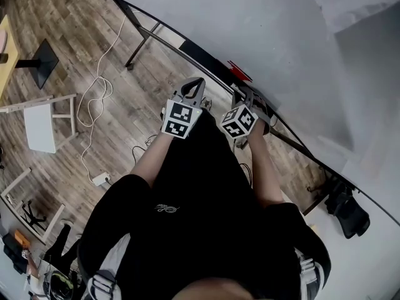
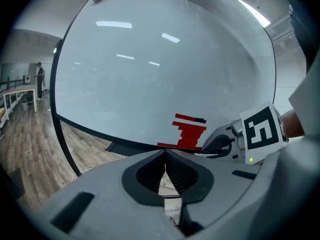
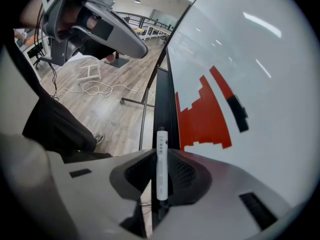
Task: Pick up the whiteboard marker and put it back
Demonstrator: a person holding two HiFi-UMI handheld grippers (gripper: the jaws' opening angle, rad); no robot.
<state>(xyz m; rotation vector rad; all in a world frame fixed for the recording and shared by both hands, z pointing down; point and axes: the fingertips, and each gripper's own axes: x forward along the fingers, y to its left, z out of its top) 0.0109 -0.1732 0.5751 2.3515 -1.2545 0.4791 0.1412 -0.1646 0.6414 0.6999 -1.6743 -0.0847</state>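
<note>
The right gripper (image 3: 161,153) has its jaws closed on the marker (image 3: 161,170), a thin white stick, so the marker is in that gripper and not on the board. The marker's long side runs the same way as the jaws, and its far end pokes out in front. Just past that end is the black tray (image 3: 162,96) that runs along the bottom of the whiteboard (image 3: 260,49). In the right gripper view the marker and the tray almost make one line, so it looks like the marker only has to go down flat into the tray. Whether it touches the tray yet cannot be told. The left gripper (image 2: 165,153) has its jaws together with nothing in them. It sits just beside the right one, so the right hand is the one to do the job. A red blocky drawing (image 3: 205,116) is on the board right above the tray. Behind the person is a wood floor (image 1: 75,61) with a white cable (image 1: 94,105) and a white stool (image 1: 40,127)
</note>
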